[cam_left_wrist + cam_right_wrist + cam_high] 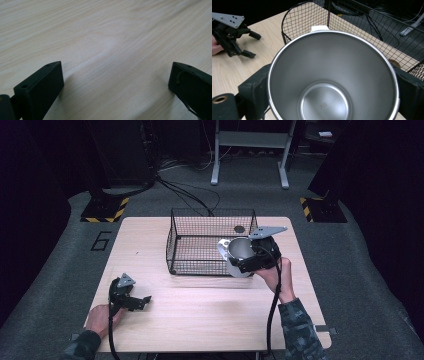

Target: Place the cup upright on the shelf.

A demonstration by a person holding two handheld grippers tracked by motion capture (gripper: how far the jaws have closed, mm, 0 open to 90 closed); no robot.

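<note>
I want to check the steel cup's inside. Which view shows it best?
The right gripper view: the cup opens toward the camera, bare down to its bottom, gripped by the right gripper. The high view shows it small, by the basket. The left gripper view faces the table.

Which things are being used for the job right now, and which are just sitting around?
In use:
- steel cup, clamped in the right gripper
- wire basket, right by the cup

Just sitting around:
- left gripper, open and holding nothing, low over the table
- floor cables behind the table
- metal stand at the back
</note>
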